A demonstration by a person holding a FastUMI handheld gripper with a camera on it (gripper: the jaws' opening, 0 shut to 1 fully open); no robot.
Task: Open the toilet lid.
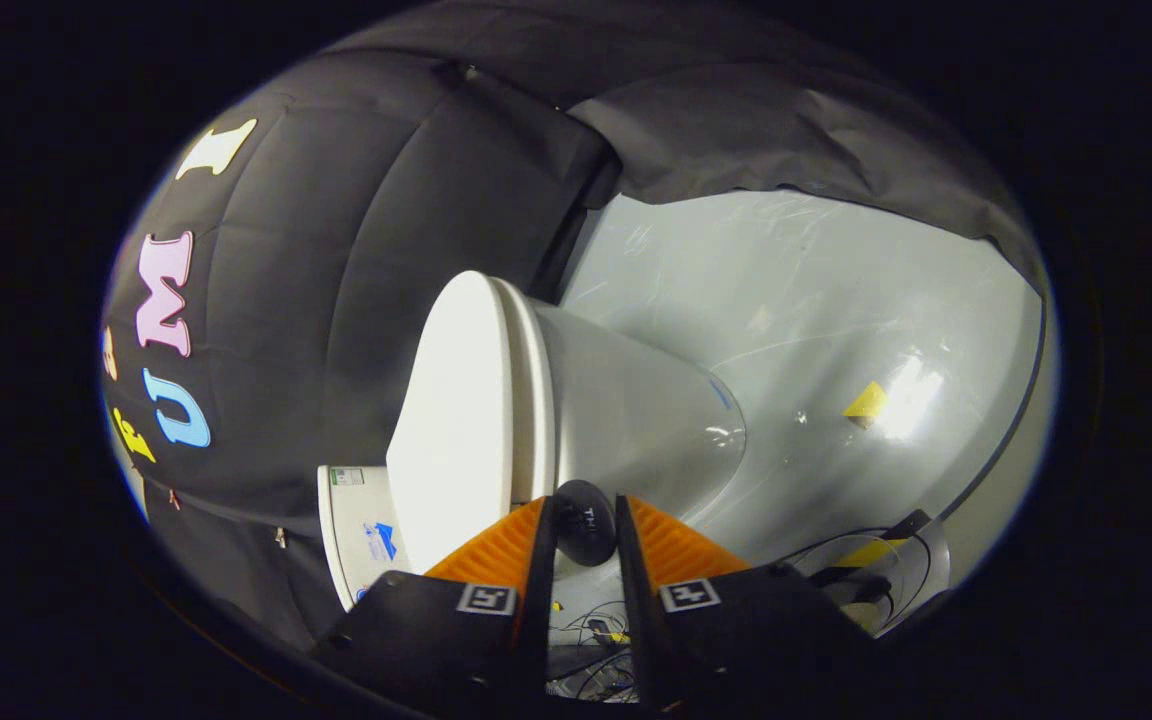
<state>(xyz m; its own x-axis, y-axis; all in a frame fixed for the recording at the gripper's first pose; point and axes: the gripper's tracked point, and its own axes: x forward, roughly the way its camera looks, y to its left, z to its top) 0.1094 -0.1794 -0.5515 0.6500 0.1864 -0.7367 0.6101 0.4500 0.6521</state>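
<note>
The toilet lid [461, 410] lies flat against the seat on the white toilet bowl [636, 420], just beyond the fingertips and rolled sideways in this view, so by my judgement the opening has not begun and the whole lift remains: reaching the lid's edge, hooking it and swinging it up. The gripper [584, 510] has its jaws set only narrowly apart with nothing pressed between them; a small dark rounded object [584, 530] sits in the gap, and whether it touches them I cannot tell. With the lid down the bowl's inside is hidden; around it are the pale glossy floor [836, 300], a yellow tape mark [866, 402] and loose cables [596, 630].
</note>
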